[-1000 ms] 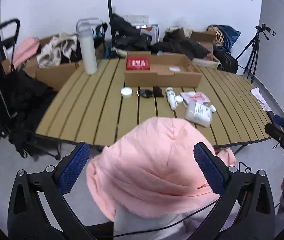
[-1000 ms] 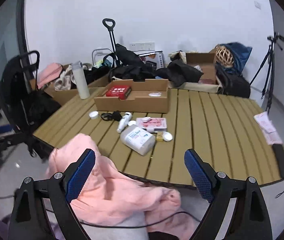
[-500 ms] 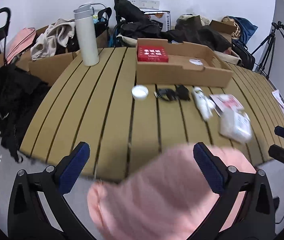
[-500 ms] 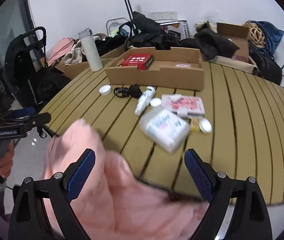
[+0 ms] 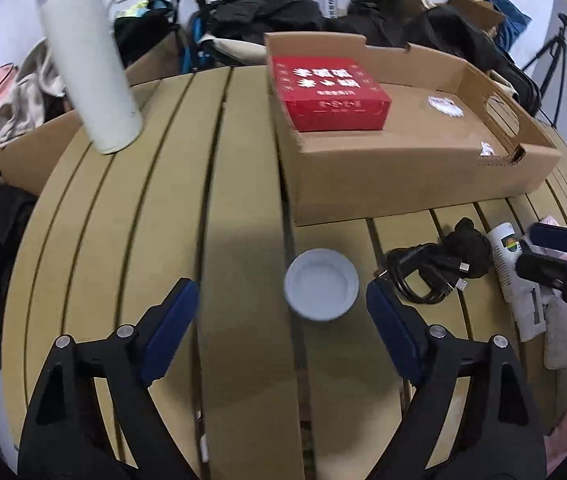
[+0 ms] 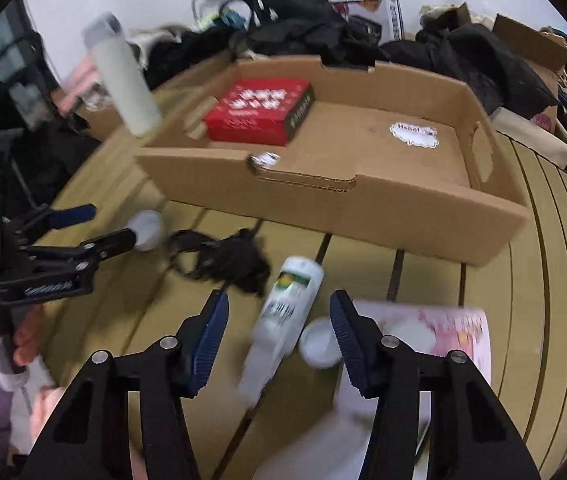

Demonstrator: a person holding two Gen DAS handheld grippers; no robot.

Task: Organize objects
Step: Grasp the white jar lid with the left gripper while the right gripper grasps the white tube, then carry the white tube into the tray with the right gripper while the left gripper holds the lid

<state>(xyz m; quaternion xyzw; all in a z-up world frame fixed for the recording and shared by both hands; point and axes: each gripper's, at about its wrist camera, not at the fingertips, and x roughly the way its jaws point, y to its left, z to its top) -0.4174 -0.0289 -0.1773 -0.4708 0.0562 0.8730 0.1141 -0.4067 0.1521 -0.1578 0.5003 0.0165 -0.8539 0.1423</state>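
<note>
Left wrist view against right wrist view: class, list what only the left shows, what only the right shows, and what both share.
Only the left wrist view shows the tripod by the wall. Only the right wrist view shows the pink packet, the small white cap beside the tube, and the person's hand. Both show the cardboard tray holding the red box, the white flask, the white lid, the black cable and the white tube.
</note>
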